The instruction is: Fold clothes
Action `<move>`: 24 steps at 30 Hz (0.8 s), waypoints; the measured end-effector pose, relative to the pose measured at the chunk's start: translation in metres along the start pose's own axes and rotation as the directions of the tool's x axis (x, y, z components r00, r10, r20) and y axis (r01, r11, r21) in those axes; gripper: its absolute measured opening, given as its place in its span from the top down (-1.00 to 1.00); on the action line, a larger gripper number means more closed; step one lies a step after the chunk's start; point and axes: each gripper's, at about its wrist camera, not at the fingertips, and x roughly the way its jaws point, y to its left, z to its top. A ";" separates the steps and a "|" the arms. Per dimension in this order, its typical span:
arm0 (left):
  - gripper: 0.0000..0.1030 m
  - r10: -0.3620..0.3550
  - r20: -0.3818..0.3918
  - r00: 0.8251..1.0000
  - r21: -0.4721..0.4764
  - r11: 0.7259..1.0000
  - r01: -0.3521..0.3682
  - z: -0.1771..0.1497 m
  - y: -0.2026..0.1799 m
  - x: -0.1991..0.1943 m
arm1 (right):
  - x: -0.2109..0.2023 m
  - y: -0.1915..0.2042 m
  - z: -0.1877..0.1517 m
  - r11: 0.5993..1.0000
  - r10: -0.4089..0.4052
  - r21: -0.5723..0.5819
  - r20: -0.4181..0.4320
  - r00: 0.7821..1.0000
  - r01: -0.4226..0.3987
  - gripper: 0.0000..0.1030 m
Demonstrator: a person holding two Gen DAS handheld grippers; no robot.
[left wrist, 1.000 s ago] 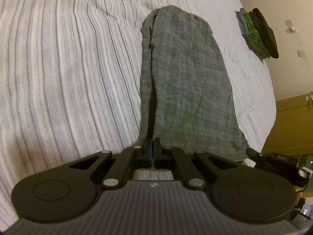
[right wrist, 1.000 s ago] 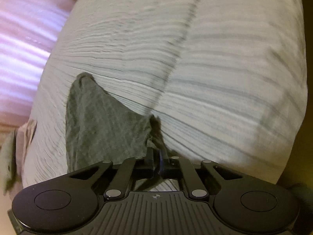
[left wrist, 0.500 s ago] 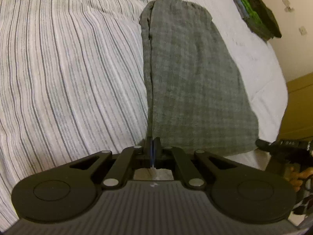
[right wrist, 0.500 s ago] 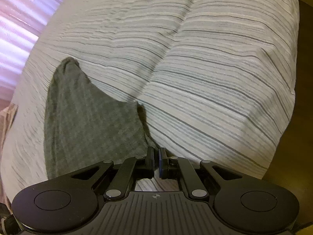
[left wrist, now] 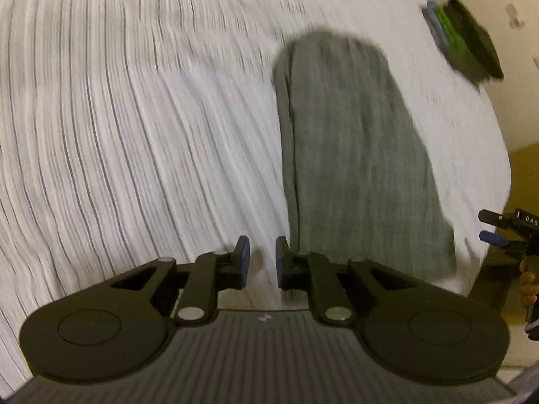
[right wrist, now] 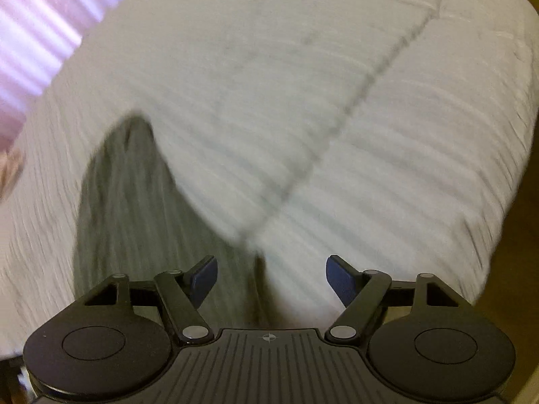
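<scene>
A grey checked garment (left wrist: 353, 155) lies folded into a long strip on the striped bed cover (left wrist: 134, 118). My left gripper (left wrist: 262, 259) hovers over the garment's near left corner; its jaws are opening with a small gap and only bed cover shows between them. In the right wrist view the same garment (right wrist: 134, 208) lies at the lower left. My right gripper (right wrist: 271, 281) stands above the garment's near right edge, jaws opening wide, and no cloth is pinched. The right gripper's tips (left wrist: 495, 227) and a hand (left wrist: 527, 286) show at the left wrist view's right edge. Both views are blurred.
A stack of folded clothes (left wrist: 465, 40), green and dark, sits at the bed's far right corner by a cream wall. Wooden furniture (left wrist: 522, 175) stands beyond the bed's right edge. Pink-lit curtains (right wrist: 40, 27) hang at the far left of the right wrist view.
Both grippers were shut on the garment's near corners and have let go, the right one spreading wide, the left a little. Both have pulled back and up, and the garment stays flat.
</scene>
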 end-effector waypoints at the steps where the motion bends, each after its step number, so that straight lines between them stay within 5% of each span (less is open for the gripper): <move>1: 0.79 -0.003 0.025 1.000 0.001 1.000 0.003 0.012 -0.002 0.000 | 0.006 0.004 0.013 1.000 0.014 -0.002 0.012 1.000 -0.014 -0.45; 4: 0.78 -0.027 0.081 0.996 -0.009 1.000 0.028 0.054 -0.018 0.014 | 0.028 0.022 0.049 0.997 0.075 -0.022 0.037 0.996 -0.075 -0.33; 8: 0.53 -0.075 0.122 0.990 -0.023 0.997 0.079 0.103 -0.038 0.043 | 0.070 0.063 0.089 0.985 0.161 -0.066 0.020 0.987 -0.160 -0.31; 15: 0.52 -0.084 0.089 0.992 -0.023 0.996 0.087 0.147 -0.053 0.092 | 0.135 0.113 0.118 0.960 0.248 -0.121 -0.061 0.967 -0.254 -0.31; 19: 0.64 -0.094 0.062 0.994 -0.030 0.995 0.096 0.154 -0.050 0.109 | 0.160 0.123 0.124 0.957 0.262 -0.105 -0.088 0.961 -0.271 -0.31; 21: 0.98 -0.107 0.049 0.993 -0.023 0.994 0.108 0.154 -0.046 0.111 | 0.165 0.122 0.125 0.954 0.275 -0.095 -0.095 0.957 -0.283 -0.31; 24: 1.00 -0.129 0.074 0.989 0.013 0.992 0.128 0.153 -0.046 0.105 | 0.171 0.122 0.126 0.949 0.295 -0.080 -0.110 0.949 -0.304 -0.22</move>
